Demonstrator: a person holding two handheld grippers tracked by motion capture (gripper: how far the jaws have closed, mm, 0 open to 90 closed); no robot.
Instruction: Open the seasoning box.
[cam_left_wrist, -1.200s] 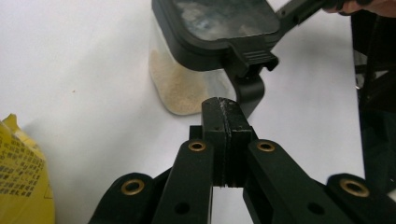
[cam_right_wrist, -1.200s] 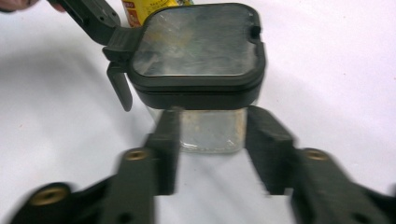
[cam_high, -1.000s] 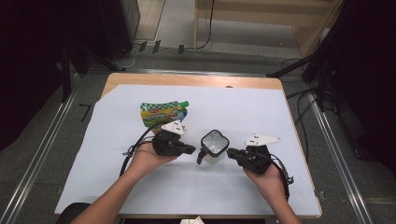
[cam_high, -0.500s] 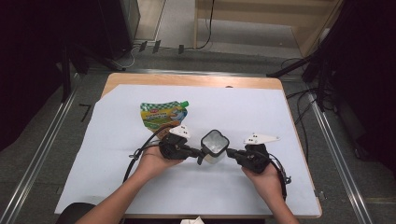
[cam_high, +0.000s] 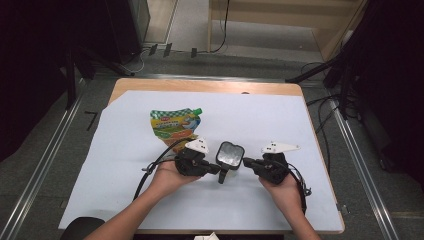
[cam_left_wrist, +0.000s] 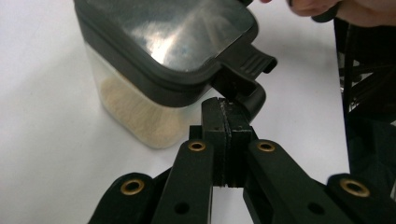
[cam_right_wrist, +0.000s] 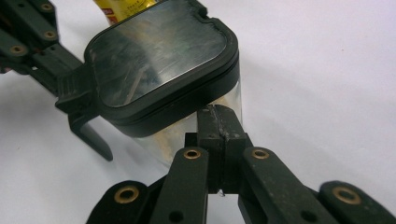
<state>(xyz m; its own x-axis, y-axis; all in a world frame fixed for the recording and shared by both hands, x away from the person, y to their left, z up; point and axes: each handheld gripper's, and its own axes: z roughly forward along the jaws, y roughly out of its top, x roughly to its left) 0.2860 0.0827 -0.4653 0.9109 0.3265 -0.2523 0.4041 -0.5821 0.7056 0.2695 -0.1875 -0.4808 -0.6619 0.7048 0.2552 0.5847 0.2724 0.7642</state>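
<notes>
High view: one jar (cam_high: 230, 155), one pouch (cam_high: 175, 124), two hand-held grippers.

- One clear jar (cam_high: 230, 156) with a black lid
- One printed pouch (cam_high: 175, 125), behind the jar
- Two hand-held grippers, flanking the jar

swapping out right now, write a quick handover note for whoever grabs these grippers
Left gripper: jaws shut, tips at the latch handle of the clear container; whether it pinches the handle, I cannot tell.
Right gripper: jaws shut, tips against the container's clear wall under the lid, bracing it.
Things: container stands mid-table on the white sheet, pale powder inside; the snack pouch lies behind it, untouched.
Done: both grippers placed at the container.
Left: lid is on; probably work the latch next.
</notes>
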